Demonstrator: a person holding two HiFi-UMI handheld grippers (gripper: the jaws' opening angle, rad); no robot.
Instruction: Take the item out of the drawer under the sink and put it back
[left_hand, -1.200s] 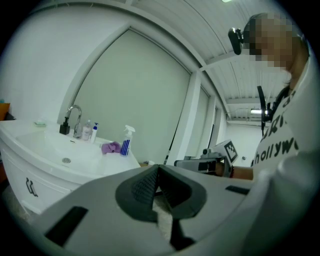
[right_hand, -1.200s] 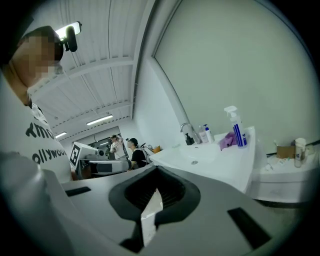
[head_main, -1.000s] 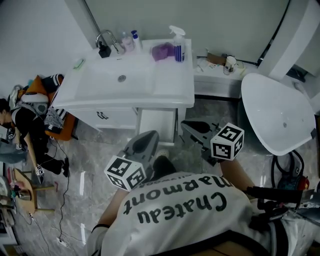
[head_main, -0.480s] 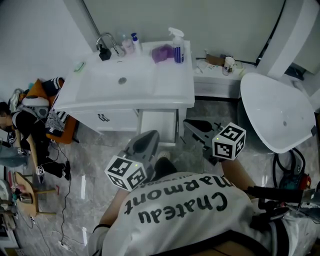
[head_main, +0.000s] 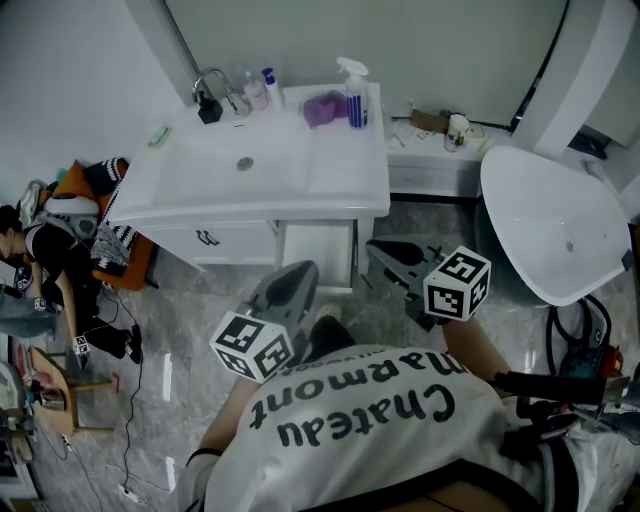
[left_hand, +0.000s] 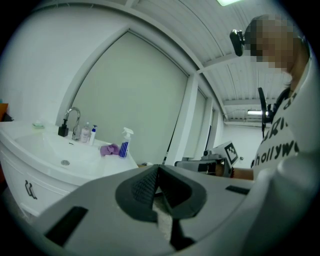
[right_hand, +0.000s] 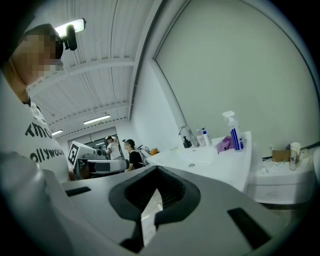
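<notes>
A white sink vanity (head_main: 345, 185) stands ahead of me, with a handled drawer (head_main: 205, 237) at lower left and a narrow white front (head_main: 315, 252) at lower right. I cannot tell whether that front stands ajar. No item from the drawer shows. My left gripper (head_main: 298, 270) hovers over the floor just short of the narrow front, shut and empty. Its jaws (left_hand: 159, 167) meet at the tips. My right gripper (head_main: 378, 248) is level with it to the right, below the vanity's corner, and in its own view the right gripper (right_hand: 157, 170) is also shut on nothing.
On the vanity top are a faucet (head_main: 210, 78), pump bottles (head_main: 262, 85), a spray bottle (head_main: 357, 88) and a purple cloth (head_main: 325, 103). A low ledge with a cup (head_main: 460, 128) and a large white tub (head_main: 555, 225) stand to the right. A seated person (head_main: 35, 250), clutter and cables fill the left.
</notes>
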